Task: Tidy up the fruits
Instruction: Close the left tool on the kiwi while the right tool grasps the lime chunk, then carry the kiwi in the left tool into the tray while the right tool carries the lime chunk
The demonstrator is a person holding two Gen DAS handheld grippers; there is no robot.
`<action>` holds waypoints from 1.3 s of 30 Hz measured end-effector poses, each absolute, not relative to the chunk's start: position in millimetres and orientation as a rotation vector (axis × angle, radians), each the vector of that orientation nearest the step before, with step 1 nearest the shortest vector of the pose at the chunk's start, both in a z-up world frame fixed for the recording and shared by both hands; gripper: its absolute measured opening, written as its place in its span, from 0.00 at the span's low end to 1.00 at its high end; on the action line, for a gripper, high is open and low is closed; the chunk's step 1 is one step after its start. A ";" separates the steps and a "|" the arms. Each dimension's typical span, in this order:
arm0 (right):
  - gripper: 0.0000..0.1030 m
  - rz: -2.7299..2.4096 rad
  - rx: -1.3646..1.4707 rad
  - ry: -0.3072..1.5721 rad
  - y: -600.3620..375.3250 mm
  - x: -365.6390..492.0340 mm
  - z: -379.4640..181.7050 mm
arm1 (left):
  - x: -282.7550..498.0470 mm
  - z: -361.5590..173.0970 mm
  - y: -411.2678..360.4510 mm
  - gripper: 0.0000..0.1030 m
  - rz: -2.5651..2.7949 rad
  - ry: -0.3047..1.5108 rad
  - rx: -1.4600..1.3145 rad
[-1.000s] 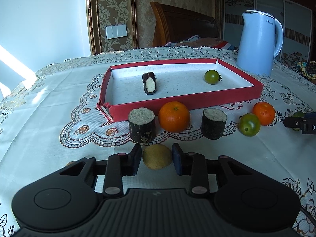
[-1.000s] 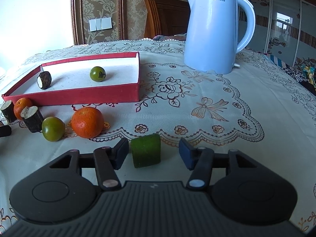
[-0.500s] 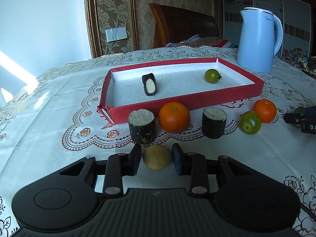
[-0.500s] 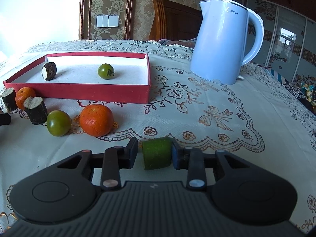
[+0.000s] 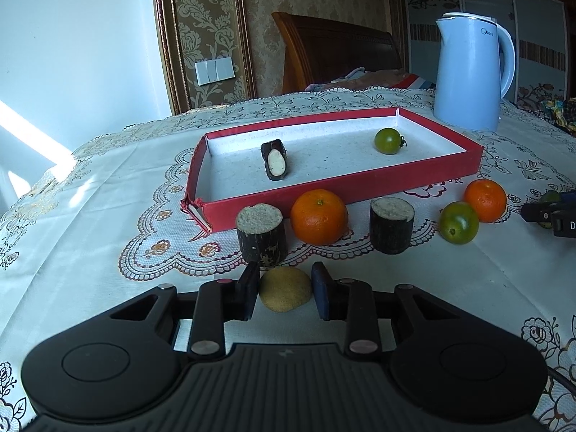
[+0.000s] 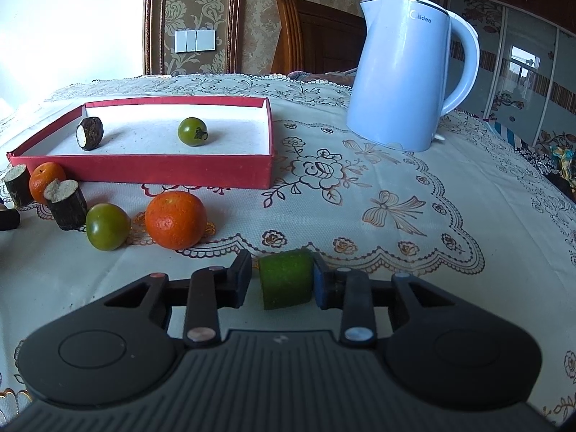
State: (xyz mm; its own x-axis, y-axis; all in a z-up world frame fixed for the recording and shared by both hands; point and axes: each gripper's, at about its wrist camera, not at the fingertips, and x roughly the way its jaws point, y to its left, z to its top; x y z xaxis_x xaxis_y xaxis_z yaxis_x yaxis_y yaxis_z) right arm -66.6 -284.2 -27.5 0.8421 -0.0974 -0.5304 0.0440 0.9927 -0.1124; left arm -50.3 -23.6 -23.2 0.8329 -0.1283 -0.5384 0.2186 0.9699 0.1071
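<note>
Green chunk (image 6: 286,282) clenched between right fingers (image 6: 318,282); tan fruit (image 5: 285,293) between closing left fingers (image 5: 248,293), both touching.

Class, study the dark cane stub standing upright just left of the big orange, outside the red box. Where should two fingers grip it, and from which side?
Grip the cane stub mid-height on its dark bark, probably, pads left and right, coming from the near side. It stands on a flat cut end with straight walls; the red box blocks behind, and the orange crowds its right.
</note>
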 end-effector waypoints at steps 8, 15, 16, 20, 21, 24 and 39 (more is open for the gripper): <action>0.30 -0.072 -0.077 0.564 -287.7 -66.6 -27.4 | -50.1 -22.2 -17.4 0.30 -0.178 0.551 0.132; 0.26 -0.076 -0.048 0.559 -291.7 -68.5 -27.1 | -53.0 -21.2 -16.1 0.30 -0.175 0.539 0.122; 0.26 -0.079 -0.049 0.557 -291.4 -68.9 -26.9 | -53.3 -21.2 -16.1 0.30 -0.174 0.537 0.123; 0.26 -0.080 -0.048 0.556 -291.2 -69.7 -26.9 | -54.8 -20.9 -16.3 0.30 -0.167 0.531 0.125; 0.26 -0.081 -0.049 0.556 -291.1 -70.0 -27.1 | -54.8 -20.7 -16.6 0.30 -0.165 0.531 0.127; 0.26 -0.080 -0.039 0.549 -292.3 -71.5 -26.6 | -54.7 -20.5 -16.9 0.30 -0.161 0.532 0.130; 0.26 -0.056 -0.036 0.495 -285.6 -67.1 -3.5 | -50.6 -6.3 -24.5 0.30 -0.153 0.545 0.148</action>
State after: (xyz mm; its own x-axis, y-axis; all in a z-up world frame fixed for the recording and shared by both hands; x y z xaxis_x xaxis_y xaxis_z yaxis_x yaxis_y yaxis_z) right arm -67.1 -285.6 -3.5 0.8783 -0.0620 -0.4741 0.0445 0.9979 -0.0480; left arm -50.6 -24.5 -6.3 0.8441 -0.1057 -0.5256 0.1839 0.9780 0.0987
